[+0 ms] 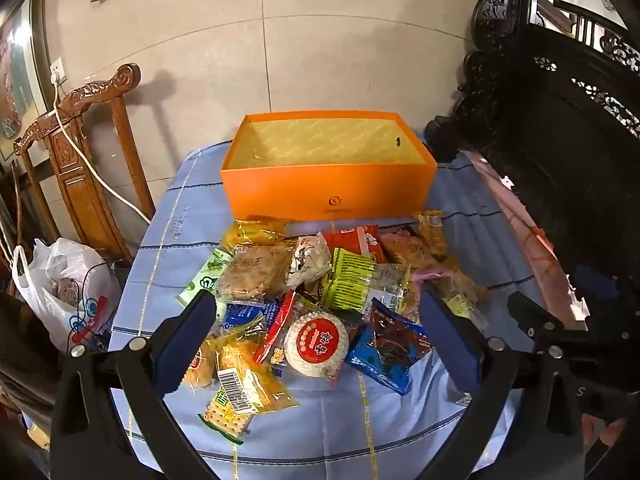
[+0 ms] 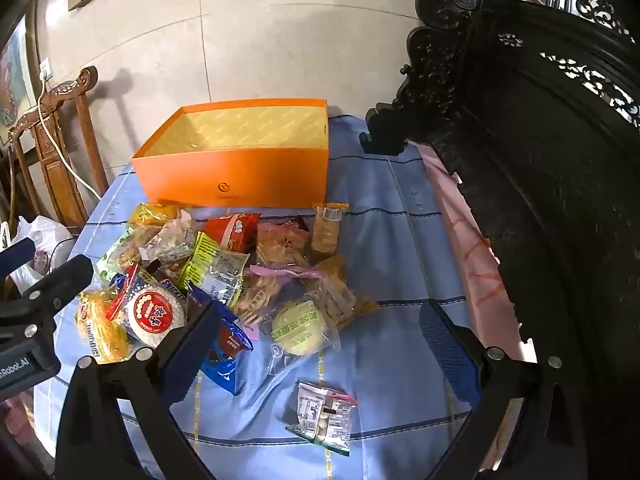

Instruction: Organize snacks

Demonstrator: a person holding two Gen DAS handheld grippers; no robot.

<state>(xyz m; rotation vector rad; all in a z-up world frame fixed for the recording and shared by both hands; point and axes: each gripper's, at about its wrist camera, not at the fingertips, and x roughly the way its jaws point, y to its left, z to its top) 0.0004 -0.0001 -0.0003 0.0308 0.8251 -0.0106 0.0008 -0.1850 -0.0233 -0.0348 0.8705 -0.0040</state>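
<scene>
Two wrist views of a desk (image 1: 472, 208) draped in pale blue cloth crossed by dark blue and yellow stitched lines. At the far side stands a rectangular orange cardboard box (image 1: 328, 192), lid off, its smooth matte walls lined inside with shiny gold paper; nothing lies in it.

Just in front of the box, touching its near wall at the back, lies a loose heap of snack packets (image 1: 320, 284) in crinkled, glossy film. Among them: a round white rice cake with a red circular label (image 1: 318, 342) in clear wrap; a flat blue foil packet (image 1: 390, 350) beside it; a yellow-green printed sachet (image 1: 352, 284); a clear yellow bag of square crackers bearing a barcode (image 1: 240, 384); a red pouch (image 2: 232, 230) near the box.

In the right wrist view, a pale round pastry in transparent film (image 2: 304, 330) sits at the heap's near edge, and a small clear packet with pink trim (image 2: 324, 412) lies alone on the cloth, well apart from the rest.

The left claw (image 1: 316, 344) hangs above the heap, its blue ribbed pads spread fully wide and gripping nothing. The right claw (image 2: 320, 344) is likewise spread wide and empty, above the round pastry.

Left of the desk stand a carved brown wooden chair (image 1: 80, 152) and a white plastic bag (image 1: 64, 276); to the right, dark carved openwork furniture (image 1: 560, 128).
</scene>
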